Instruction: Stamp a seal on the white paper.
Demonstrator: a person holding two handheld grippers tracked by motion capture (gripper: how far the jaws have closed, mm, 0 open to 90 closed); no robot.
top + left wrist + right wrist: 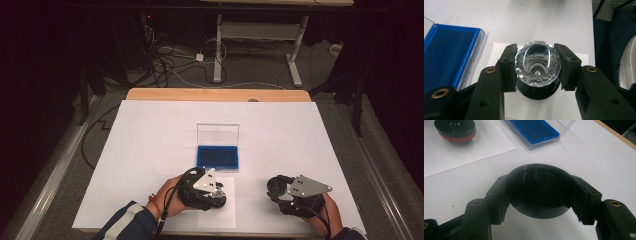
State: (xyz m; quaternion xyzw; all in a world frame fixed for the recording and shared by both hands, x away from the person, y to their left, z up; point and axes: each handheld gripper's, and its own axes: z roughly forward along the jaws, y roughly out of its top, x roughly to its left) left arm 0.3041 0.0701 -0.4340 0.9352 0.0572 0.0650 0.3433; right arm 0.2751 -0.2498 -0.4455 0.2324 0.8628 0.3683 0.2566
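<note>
Left gripper view: fingers [537,67] tight around faceted clear crystal [537,63] (right fingers [541,192] around glossy black disc [540,190]).

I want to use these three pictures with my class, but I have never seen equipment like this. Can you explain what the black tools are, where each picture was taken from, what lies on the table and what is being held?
A person sits at a white-covered table, holding a hand-operated two-jaw black gripper in each hand. The high view looks down from above; the other two pictures come from cameras riding on each gripper.

The left gripper is closed on a clear faceted crystal ball, above a round black base on a white paper sheet. The right gripper is closed on a round black lid or disc.

Farther back lies an open clear plastic case with blue lining.
</note>
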